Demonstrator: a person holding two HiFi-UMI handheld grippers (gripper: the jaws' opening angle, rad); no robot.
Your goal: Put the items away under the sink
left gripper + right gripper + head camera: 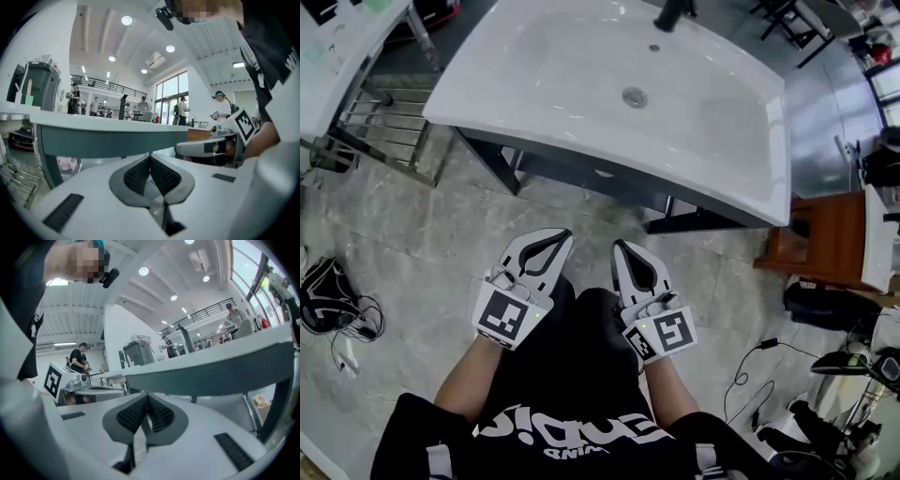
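Observation:
A white sink basin [544, 66] on a dark frame stands ahead of me, its drain [635, 97] in the middle. My left gripper [562, 235] is shut and empty, held low in front of my body and short of the sink's front edge. Beside it my right gripper [617, 247] is also shut with nothing in it. In the left gripper view the jaws [150, 157] meet at their tips below the sink's underside [108, 136]. The right gripper view shows the same closed tips [146, 397] under the sink edge [211, 373]. No loose items show near the grippers.
A metal rack [389, 127] stands left of the sink beside another white counter [337, 56]. A wooden stool [816, 239] sits at the right. Black headphones and cables [328, 300] lie on the tiled floor at left, more cables [750, 370] at right.

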